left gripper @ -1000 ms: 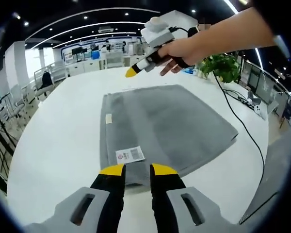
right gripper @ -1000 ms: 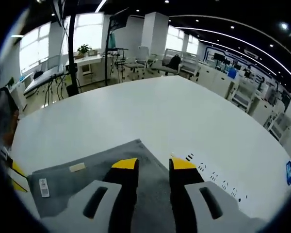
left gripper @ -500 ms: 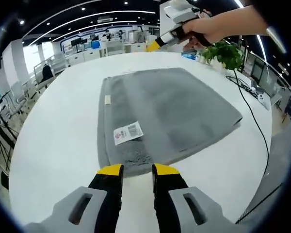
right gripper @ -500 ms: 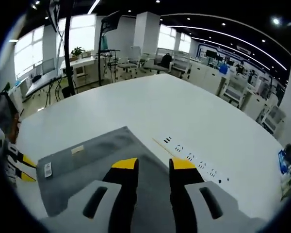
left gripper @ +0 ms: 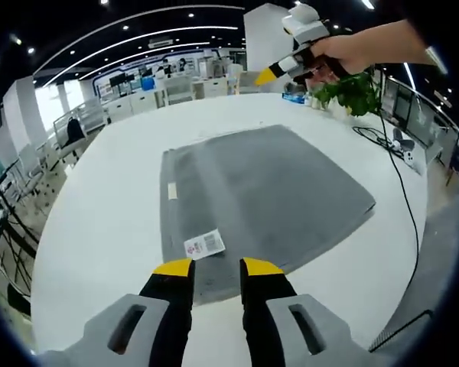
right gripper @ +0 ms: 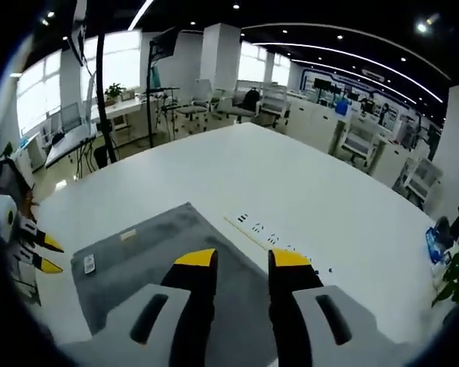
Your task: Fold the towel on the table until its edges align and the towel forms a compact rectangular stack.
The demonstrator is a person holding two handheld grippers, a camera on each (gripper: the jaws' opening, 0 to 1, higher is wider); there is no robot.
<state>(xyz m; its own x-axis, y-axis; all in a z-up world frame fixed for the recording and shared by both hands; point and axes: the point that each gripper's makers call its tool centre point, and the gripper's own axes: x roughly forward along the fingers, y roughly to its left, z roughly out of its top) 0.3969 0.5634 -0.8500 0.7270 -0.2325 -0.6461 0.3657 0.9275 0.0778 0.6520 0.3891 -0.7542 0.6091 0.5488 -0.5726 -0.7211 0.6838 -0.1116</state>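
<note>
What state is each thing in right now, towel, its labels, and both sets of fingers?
towel: lying flat on the white table, not yet a compact stack
printed label: lying face up near the towel's near edge
small tag: flat by the towel's left edge
left gripper: fingers apart, empty, tips over the near edge
right gripper: fingers apart, empty, above the towel
power strip: flat on the table beside the towel

The left gripper view looks from low over the towel's [left gripper: 260, 199] near edge across the table [left gripper: 99, 222]. The right gripper view faces back from the far side, above. Both share the towel [right gripper: 153, 256].
</note>
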